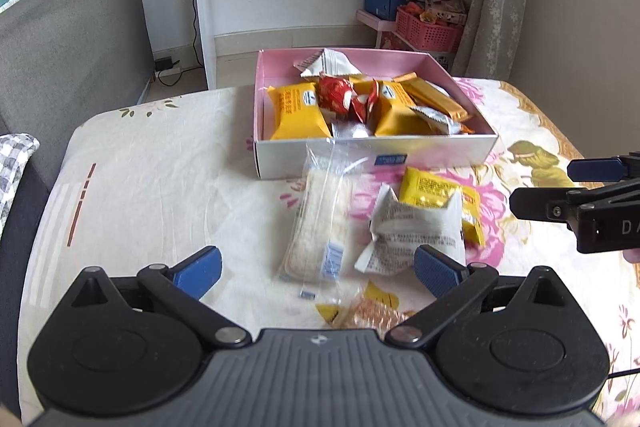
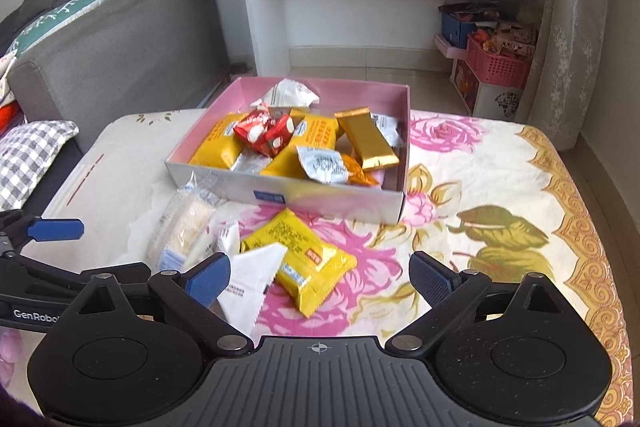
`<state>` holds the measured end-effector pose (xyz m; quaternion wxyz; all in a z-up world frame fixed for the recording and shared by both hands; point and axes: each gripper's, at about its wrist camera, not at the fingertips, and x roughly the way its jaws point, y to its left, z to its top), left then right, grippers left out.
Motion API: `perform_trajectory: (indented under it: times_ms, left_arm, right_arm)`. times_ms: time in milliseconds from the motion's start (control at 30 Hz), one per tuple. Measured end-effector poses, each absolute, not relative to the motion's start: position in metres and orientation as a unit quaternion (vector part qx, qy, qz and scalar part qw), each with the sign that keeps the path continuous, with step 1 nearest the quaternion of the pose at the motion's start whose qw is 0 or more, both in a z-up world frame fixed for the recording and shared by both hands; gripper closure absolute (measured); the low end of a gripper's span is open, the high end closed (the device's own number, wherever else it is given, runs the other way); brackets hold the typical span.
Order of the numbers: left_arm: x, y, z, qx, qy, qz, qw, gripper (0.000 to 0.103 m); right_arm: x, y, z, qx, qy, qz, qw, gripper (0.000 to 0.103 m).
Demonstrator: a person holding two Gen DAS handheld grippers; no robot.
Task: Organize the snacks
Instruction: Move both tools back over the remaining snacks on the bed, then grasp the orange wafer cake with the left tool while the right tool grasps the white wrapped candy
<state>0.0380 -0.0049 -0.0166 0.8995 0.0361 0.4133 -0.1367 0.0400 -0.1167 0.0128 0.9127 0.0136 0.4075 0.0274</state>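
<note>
Pink-lined cardboard box, white outside, sits on a floral tablecloth; small blue label on its near wall, text unreadable.

Count inside box, right wrist view: yellow packets at least 2; red wrapped sweets about 2, overlapping, exact number unclear; gold bar 1; white sachets 3, one at the far wall; one orange wrapper partly hidden.

Count loose on cloth, just in front of box: clear-wrapped rice cracker pack 1; white sachet 1, crumpled, dense black print too small to read; yellow packet 1, with a red tag, characters illegible. A further clear-and-yellow wrapper lies at the left gripper's base.

Left gripper: jaws wide apart, nothing between the pads; cracker pack and white sachet lie on the cloth beyond the fingertips.
Right gripper: jaws wide apart, not gripping; loose yellow packet lies between and ahead of the fingers.

Readable writing: "GenRobo" on the left gripper's body, in the right wrist view.
</note>
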Motion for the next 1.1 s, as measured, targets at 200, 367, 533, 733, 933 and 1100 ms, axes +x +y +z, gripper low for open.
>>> perform_trajectory:
  times_ms: [200,367,533,733,933,1100]
  left_arm:
    - [0.027,-0.008,-0.030,0.047,0.423,-0.156,0.891,0.000]
    - [0.020,-0.016,-0.048,0.071,0.434,-0.181,0.880,0.001]
    - [0.017,-0.024,-0.060,0.096,0.443,-0.205,0.868,0.006]
    - [0.017,-0.028,-0.065,0.111,0.460,-0.211,0.855,0.024]
    - [0.015,-0.030,-0.063,0.121,0.457,-0.216,0.854,0.036]
    - [0.020,-0.028,-0.061,0.114,0.462,-0.211,0.854,0.050]
  right_arm:
    - [0.028,-0.122,0.001,0.011,0.405,0.037,0.914,0.005]
    - [0.024,-0.123,-0.009,0.005,0.401,0.050,0.915,0.005]
    - [0.023,-0.116,-0.017,-0.015,0.389,0.071,0.919,0.005]
    - [0.025,-0.103,-0.028,-0.036,0.396,0.094,0.913,0.005]
    - [0.030,-0.093,-0.034,-0.047,0.399,0.104,0.910,0.005]
    - [0.035,-0.089,-0.037,-0.044,0.395,0.105,0.912,0.005]
